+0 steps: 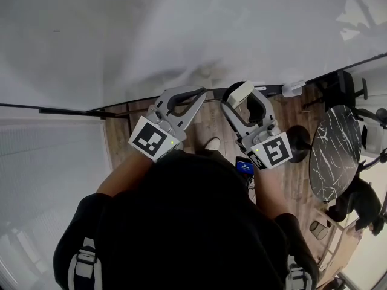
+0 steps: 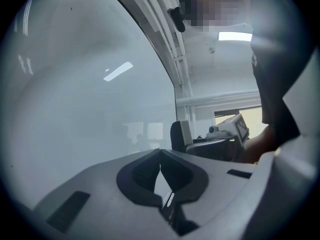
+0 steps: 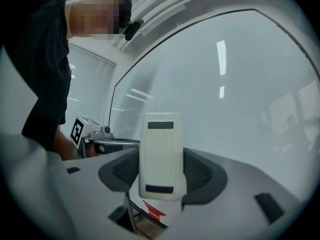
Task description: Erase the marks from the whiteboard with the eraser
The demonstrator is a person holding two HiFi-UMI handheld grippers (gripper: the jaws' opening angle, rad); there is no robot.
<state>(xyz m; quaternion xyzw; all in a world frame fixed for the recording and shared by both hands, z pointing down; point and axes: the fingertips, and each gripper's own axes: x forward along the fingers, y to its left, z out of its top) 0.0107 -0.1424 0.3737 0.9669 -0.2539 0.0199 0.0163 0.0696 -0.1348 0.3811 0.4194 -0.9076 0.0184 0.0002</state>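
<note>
The whiteboard (image 1: 181, 29) fills the upper head view; its surface looks clean apart from a tiny dark mark (image 1: 56, 31) at the far left. My right gripper (image 1: 240, 93) is shut on the white eraser (image 3: 161, 156), held just below the board's lower edge. The eraser (image 1: 239, 93) stands upright between the jaws, its ribbed back facing the camera. My left gripper (image 1: 196, 93) is shut with nothing in it, its tips touching, beside the right one. In the left gripper view the left gripper (image 2: 160, 154) points along the board (image 2: 90, 84).
The board's tray rail (image 1: 139, 104) runs under both grippers, with a small white object (image 1: 294, 88) on it at the right. Below lie wooden floor, a round marble table (image 1: 334, 153) and dark chairs (image 1: 363, 204) at the right. A blind-covered window (image 1: 48, 180) is at the left.
</note>
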